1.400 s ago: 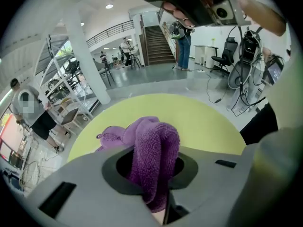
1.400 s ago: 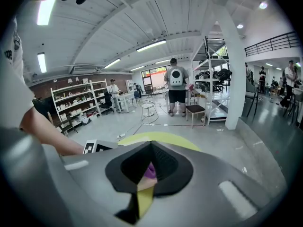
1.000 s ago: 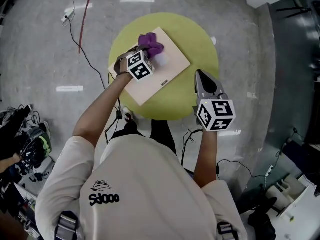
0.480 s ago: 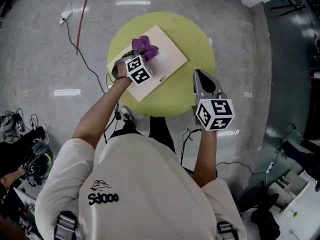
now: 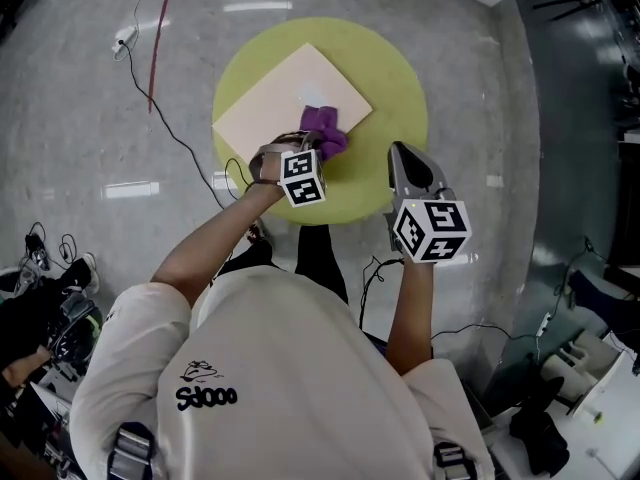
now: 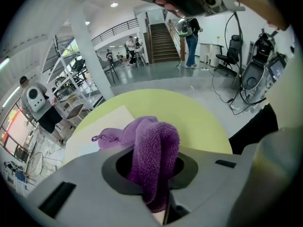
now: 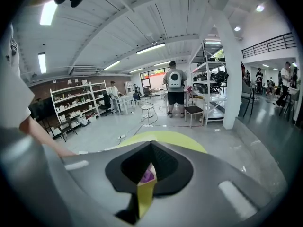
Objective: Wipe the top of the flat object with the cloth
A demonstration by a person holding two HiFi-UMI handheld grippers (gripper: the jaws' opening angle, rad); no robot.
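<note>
A pale beige flat board (image 5: pixel 280 93) lies on the round yellow-green table (image 5: pixel 390 88). My left gripper (image 5: pixel 318 150) is shut on a bunched purple cloth (image 5: pixel 326 130), which rests at the board's near right edge. In the left gripper view the cloth (image 6: pixel 154 148) fills the space between the jaws, with the board (image 6: pixel 102 126) beyond it to the left. My right gripper (image 5: pixel 402 150) hangs over the table's near right rim, apart from the board, jaws closed with nothing in them. Its own view shows the table (image 7: pixel 163 138) and a bit of purple cloth (image 7: pixel 146 177) through the slit.
Black cables (image 5: pixel 175 128) and a red cable (image 5: pixel 158 38) run over the grey floor left of the table. More gear lies at the lower left (image 5: pixel 45 308). People, stairs (image 6: pixel 163 44) and shelving (image 7: pixel 75 103) are far off in the hall.
My left gripper has dragged the cloth across the board, from its far left part toward me and to the right edge. The right gripper has stayed put.
</note>
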